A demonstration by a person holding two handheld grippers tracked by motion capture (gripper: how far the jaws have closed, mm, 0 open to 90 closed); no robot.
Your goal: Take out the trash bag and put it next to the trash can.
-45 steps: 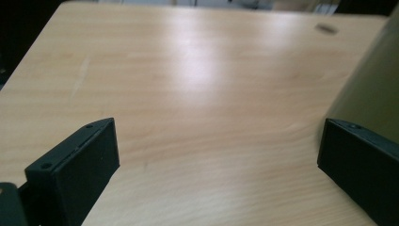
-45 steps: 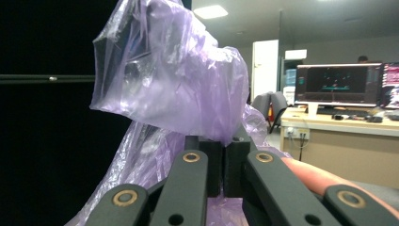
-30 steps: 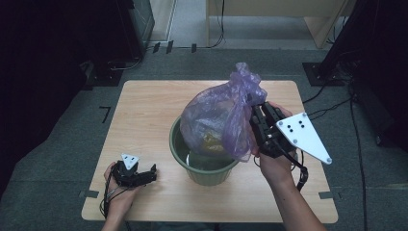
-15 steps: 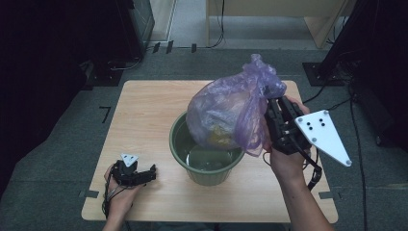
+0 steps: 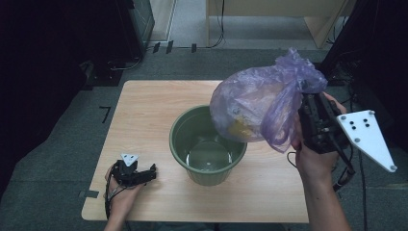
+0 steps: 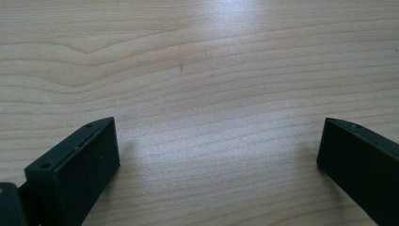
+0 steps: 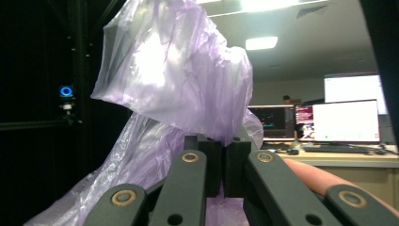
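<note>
The right gripper [image 5: 308,108] has its jaws pressed together on the gathered neck of the purple bag [image 5: 255,113], and in the right gripper view the film [image 7: 188,84] bunches up just above the closed jaws and spills down past them on the left. The bag hangs clear of the bin [image 5: 208,147]: its belly sits over the bin's right rim and leans out beyond it, with the neck up and to the right, at the jaws. So its long axis runs on a slant, from low over the bin up toward the right hand, not straight down. Something yellowish shows through the film low in the bag; what it is cannot be told from here.

The bin stands near the middle of the table [image 5: 144,106], open and, as far as the high view shows, with nothing in it but a pale sheen at the bottom.

The left gripper [image 5: 139,174] lies on the table left of the bin and well apart from it, jaws spread wide over bare wood [image 6: 202,94], holding nothing.

The bag lies to the left of and below the right fingers, so my guess is that carrying it off takes this hand further out to the right of the bin, away from the idle left hand, until the belly clears the rim.
</note>
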